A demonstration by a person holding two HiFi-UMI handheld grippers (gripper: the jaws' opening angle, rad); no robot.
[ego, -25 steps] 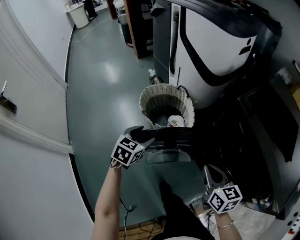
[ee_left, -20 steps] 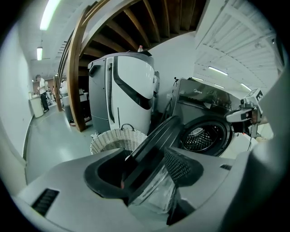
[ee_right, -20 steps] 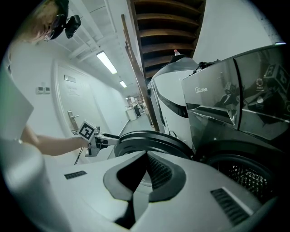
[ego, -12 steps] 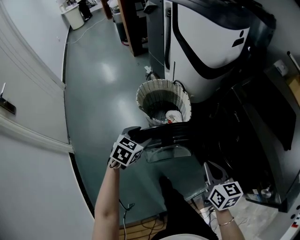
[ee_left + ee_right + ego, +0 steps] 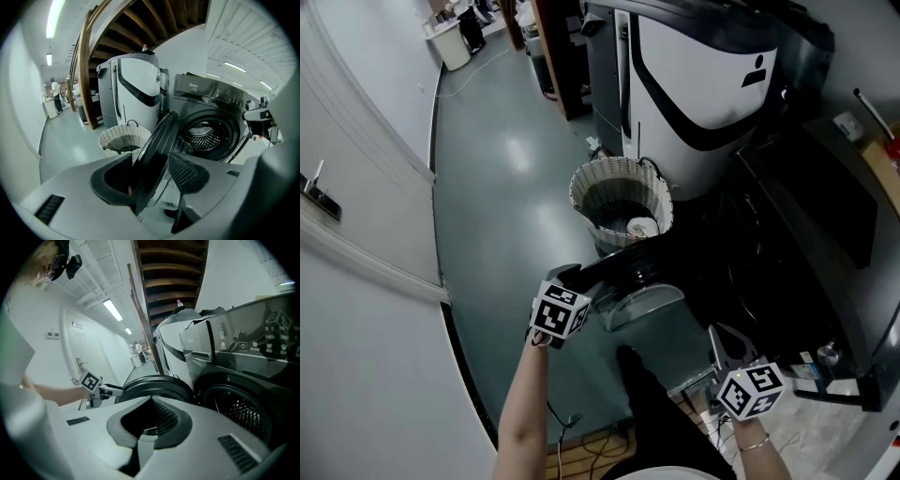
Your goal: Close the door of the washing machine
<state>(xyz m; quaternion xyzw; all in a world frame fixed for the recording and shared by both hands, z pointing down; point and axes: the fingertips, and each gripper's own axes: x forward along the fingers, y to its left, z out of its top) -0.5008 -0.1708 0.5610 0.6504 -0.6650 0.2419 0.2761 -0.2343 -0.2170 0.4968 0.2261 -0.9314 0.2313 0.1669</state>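
- Grey-green glossy floor (image 5: 502, 187) lies open leftward; a white woven basket (image 5: 581, 192) stands just beyond the door's edge.
- Fingers of the left gripper (image 5: 154, 176) grasp the rim of the half-open round dark glass door (image 5: 157, 159), hinged on the dark front-loading washing machine (image 5: 206, 136).
- Fingers of the right gripper (image 5: 150, 416) are released, empty.

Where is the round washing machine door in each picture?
Head view: door in the centre, below the basket.
Left gripper view: door in the middle, edge-on between the jaws.
Right gripper view: door centre, just above the jaws.
Shared landmark: tall white machine.
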